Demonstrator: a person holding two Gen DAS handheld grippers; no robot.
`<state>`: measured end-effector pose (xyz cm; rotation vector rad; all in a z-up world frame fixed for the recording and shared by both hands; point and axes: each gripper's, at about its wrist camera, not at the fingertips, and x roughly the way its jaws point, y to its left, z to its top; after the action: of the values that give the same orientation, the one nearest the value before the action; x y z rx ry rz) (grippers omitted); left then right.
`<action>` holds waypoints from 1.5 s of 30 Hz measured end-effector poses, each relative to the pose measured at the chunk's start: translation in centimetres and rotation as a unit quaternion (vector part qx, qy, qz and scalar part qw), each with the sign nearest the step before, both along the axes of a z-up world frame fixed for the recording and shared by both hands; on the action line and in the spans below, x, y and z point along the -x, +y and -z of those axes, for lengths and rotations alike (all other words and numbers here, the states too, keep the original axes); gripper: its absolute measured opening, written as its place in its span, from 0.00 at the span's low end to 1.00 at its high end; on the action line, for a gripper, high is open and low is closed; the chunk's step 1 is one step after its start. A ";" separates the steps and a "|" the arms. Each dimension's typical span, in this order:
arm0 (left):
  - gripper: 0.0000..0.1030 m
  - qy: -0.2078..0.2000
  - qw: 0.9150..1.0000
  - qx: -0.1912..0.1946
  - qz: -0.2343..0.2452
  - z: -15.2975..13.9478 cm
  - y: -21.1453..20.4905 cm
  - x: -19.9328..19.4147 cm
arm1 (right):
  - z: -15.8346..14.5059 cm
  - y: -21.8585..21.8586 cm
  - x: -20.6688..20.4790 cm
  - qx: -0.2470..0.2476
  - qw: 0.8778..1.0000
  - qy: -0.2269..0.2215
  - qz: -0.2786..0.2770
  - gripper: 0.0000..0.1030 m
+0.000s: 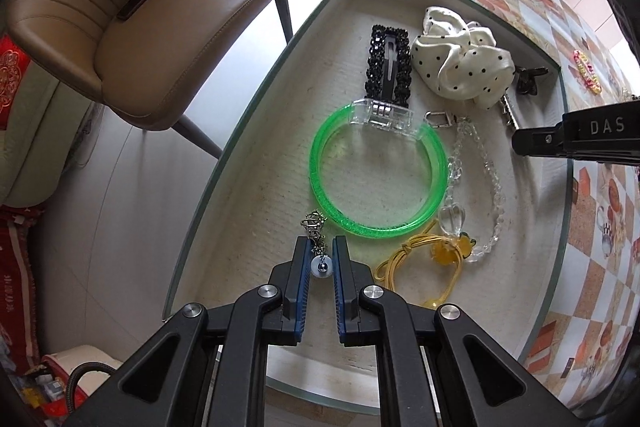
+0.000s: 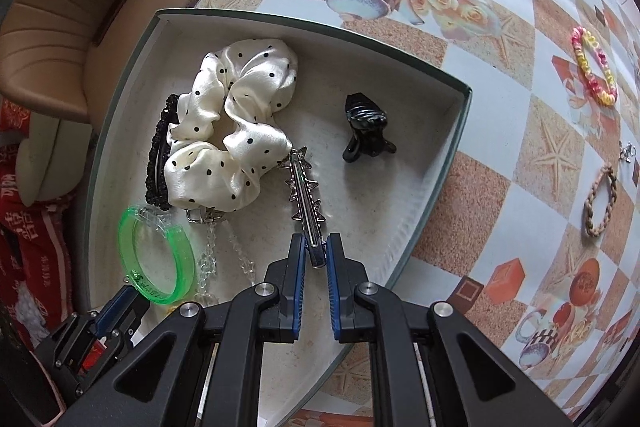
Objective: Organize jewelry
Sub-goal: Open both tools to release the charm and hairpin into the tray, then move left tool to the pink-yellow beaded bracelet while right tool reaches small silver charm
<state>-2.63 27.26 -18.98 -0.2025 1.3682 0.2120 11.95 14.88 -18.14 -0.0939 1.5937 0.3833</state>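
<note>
A shallow white box on the table holds jewelry. My left gripper is shut on a silver chain charm with a pale bead, just above the box floor near a green bangle. My right gripper is shut on the end of a silver star hair clip, which lies beside a white polka-dot scrunchie. A black claw clip, a black beaded barrette, a clear bead chain and a yellow cord also lie in the box.
On the patterned tablecloth right of the box lie a pink-yellow bracelet, a braided beige bracelet and a small silver piece. A tan chair stands left of the table edge.
</note>
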 end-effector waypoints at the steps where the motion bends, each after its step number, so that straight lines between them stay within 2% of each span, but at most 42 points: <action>1: 0.13 0.002 1.000 -0.001 -0.001 0.1 0.0 0.0 | 0.1 0.1 -0.1 0.000 1.000 0.001 -0.001 0.12; 4: 0.13 0.005 1.000 -0.002 0.000 0.1 0.0 0.0 | -0.1 0.5 0.3 -0.002 1.000 0.003 -0.003 0.19; 6: 0.13 0.009 1.000 -0.007 0.001 0.1 -0.1 -0.1 | -0.4 0.5 0.7 -0.007 1.000 0.001 -0.002 0.32; 12: 0.13 0.012 1.000 -0.011 -0.006 -0.4 -0.2 0.0 | -2.5 -0.1 1.8 -0.018 1.000 -0.013 -0.012 0.45; 29: 0.14 0.018 1.000 -0.019 0.012 -2.2 -1.1 0.3 | -5.9 -3.7 4.2 -0.057 0.998 -0.017 -0.010 0.64; 33: 0.14 0.022 0.999 -0.020 0.015 -2.7 -1.7 0.2 | -6.8 -4.8 4.9 -0.063 0.998 -0.017 -0.008 0.66; 35: 0.61 0.022 0.999 -0.020 0.014 -3.0 -1.9 0.2 | -7.4 -5.7 5.5 -0.067 0.998 -0.016 -0.006 0.68; 36: 1.00 0.017 0.999 -0.031 0.008 -3.4 -2.0 0.3 | -7.7 -6.3 5.8 -0.070 0.997 -0.014 -0.004 0.69; 38: 1.00 0.003 0.999 -0.044 0.011 -4.2 -2.3 0.5 | -7.8 -6.8 5.8 -0.073 0.997 -0.012 0.001 0.69; 41: 1.00 0.009 0.999 -0.043 0.020 -4.5 -2.7 0.3 | -8.0 -8.3 5.8 -0.078 0.997 -0.009 0.014 0.73; 42: 1.00 0.010 0.999 -0.047 0.024 -4.7 -2.9 0.2 | -8.1 -9.1 5.8 -0.079 0.997 -0.008 0.020 0.78; 45: 1.00 0.007 0.998 -0.053 0.036 -5.5 -3.9 -0.2 | -8.3 -11.1 5.6 -0.082 0.996 -0.008 0.038 0.79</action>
<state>-2.40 23.35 -13.44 -0.0625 1.3707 0.2258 6.35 3.73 -9.80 0.0893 1.5396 0.4516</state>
